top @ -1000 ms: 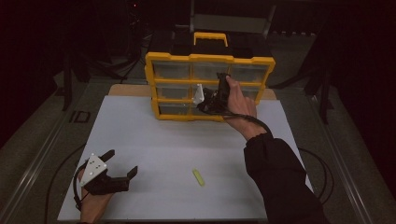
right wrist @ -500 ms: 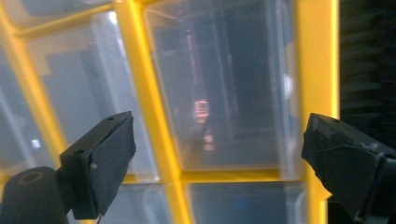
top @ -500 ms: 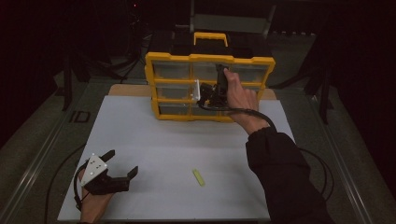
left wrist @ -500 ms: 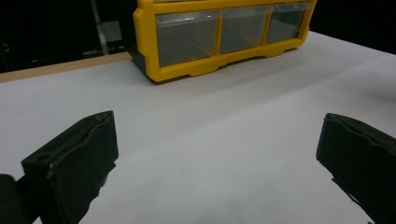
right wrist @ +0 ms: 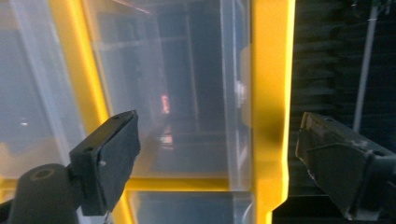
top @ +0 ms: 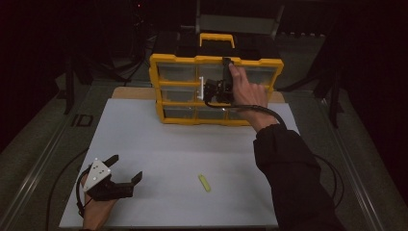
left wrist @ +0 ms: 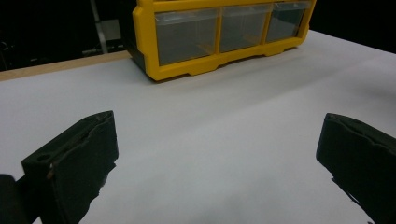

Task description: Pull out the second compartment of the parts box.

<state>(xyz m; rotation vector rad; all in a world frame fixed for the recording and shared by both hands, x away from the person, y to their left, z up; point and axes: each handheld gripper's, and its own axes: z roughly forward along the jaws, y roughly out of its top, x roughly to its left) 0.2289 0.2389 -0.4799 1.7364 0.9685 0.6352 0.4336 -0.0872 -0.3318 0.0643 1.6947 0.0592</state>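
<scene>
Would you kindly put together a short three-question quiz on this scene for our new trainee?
1. True or false: the left tongs grip the small yellow piece.
2. Which row of the yellow drawer cabinet do the right tongs face: A top, B bottom?
3. Fill in: the yellow piece lies on the white ____.

Key: 1. False; they stand open, apart from it. 2. A; the jaws stand open at a clear drawer near the frame's edge and have just been closing, pressing nothing. 3. Sheet.
</scene>
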